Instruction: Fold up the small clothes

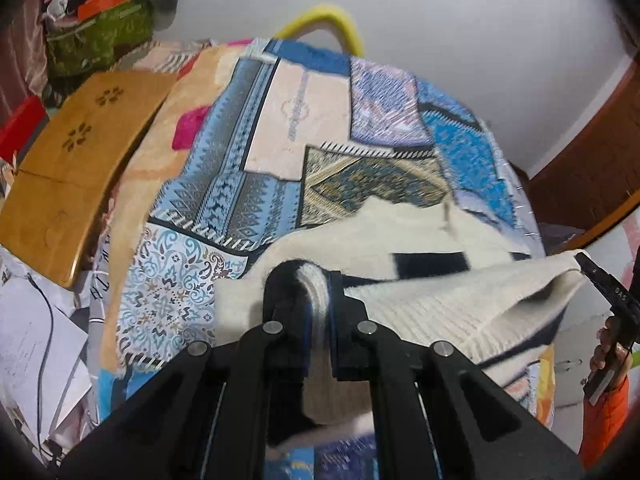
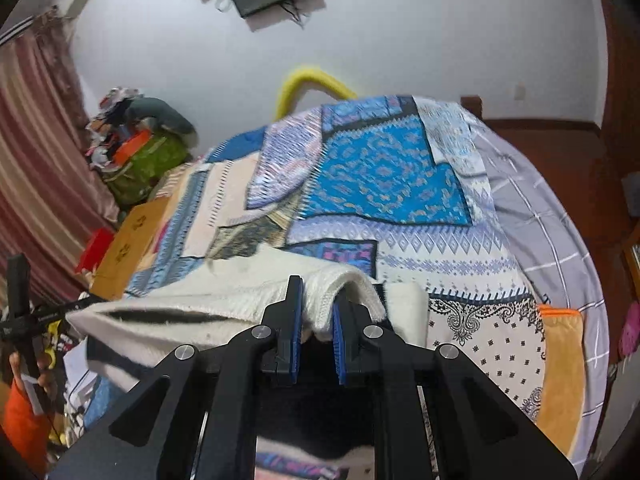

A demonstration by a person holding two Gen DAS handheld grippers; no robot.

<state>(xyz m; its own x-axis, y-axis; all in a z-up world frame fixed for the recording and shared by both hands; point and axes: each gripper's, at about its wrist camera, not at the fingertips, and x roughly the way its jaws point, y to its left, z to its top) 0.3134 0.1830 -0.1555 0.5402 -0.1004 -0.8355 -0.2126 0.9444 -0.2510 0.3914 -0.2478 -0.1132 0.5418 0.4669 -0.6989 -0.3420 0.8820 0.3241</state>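
Observation:
A cream knit sweater (image 1: 432, 300) with dark navy stripes hangs stretched between both grippers above the patterned blue patchwork blanket (image 1: 256, 168). My left gripper (image 1: 310, 280) is shut on one bunched edge of the sweater. My right gripper (image 2: 318, 300) is shut on the other ribbed edge of the sweater (image 2: 224, 300). The far part of the sweater rests on the blanket (image 2: 384, 176). The right gripper also shows at the right edge of the left wrist view (image 1: 600, 280), and the left gripper at the left edge of the right wrist view (image 2: 60, 312).
A wooden board (image 1: 68, 168) lies at the bed's left edge beside a green bag (image 1: 100, 36) piled with clutter. Papers and a cable (image 1: 40, 340) lie lower left. A yellow tube (image 2: 304, 84) arches behind the bed. A grey checked sheet (image 2: 552, 240) and wooden furniture (image 2: 560, 152) lie right.

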